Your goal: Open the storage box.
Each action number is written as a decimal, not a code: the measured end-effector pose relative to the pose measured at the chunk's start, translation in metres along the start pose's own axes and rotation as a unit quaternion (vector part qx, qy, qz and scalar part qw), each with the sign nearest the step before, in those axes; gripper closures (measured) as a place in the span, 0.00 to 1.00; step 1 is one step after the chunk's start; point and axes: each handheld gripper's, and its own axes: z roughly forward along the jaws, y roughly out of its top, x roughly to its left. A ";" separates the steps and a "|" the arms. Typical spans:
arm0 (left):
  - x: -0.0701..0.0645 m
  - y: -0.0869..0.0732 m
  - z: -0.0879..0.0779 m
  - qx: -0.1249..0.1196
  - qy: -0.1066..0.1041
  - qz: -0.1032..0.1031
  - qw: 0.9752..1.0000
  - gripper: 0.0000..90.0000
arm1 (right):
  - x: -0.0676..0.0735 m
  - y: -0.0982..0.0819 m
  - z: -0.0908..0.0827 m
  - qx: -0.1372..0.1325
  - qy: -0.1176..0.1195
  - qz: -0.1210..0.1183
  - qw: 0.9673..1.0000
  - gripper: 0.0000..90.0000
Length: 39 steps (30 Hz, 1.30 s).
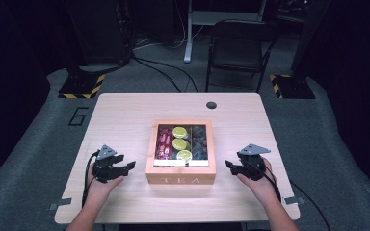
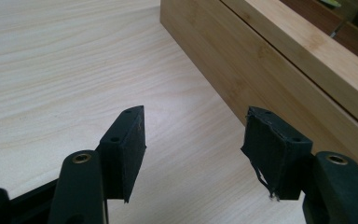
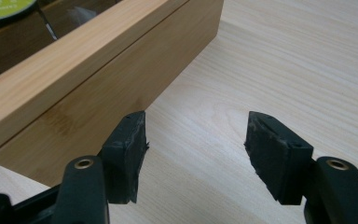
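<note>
Squarely mid-bench (image 1: 125, 115) sits the tea box (image 1: 180, 179), flanked evenly: left hand-held gripper (image 1: 127, 167) and right hand-held gripper (image 1: 230, 166) point inward at its side walls, jaws spread, empty, neither nearer.

Room, dim: grey carpeted floor (image 1: 38, 159); light wood table (image 1: 125, 115); black folding chair (image 1: 238, 48) behind; two yellow-black striped stand bases (image 1: 81, 86); white post (image 1: 189, 29); floor cables.

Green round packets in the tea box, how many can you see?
3, stacked in the middle compartment of the tea box: back, middle and front. More may lie hidden underneath them.
</note>
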 end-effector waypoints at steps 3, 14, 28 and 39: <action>-0.001 0.001 -0.001 -0.009 -0.002 -0.008 1.000 0.43 | 0.002 0.001 -0.003 -0.004 0.005 0.005 1.000 0.42; -0.006 0.007 -0.010 -0.020 -0.021 0.001 1.000 0.43 | 0.017 0.008 -0.023 -0.028 0.015 -0.005 0.999 0.46; -0.027 0.008 -0.021 -0.035 -0.050 0.010 0.998 0.43 | 0.040 0.006 -0.047 -0.061 0.036 -0.016 0.997 0.48; -0.045 0.005 -0.028 -0.033 -0.073 0.033 0.996 0.45 | 0.055 0.007 -0.051 -0.078 0.058 -0.035 0.995 0.49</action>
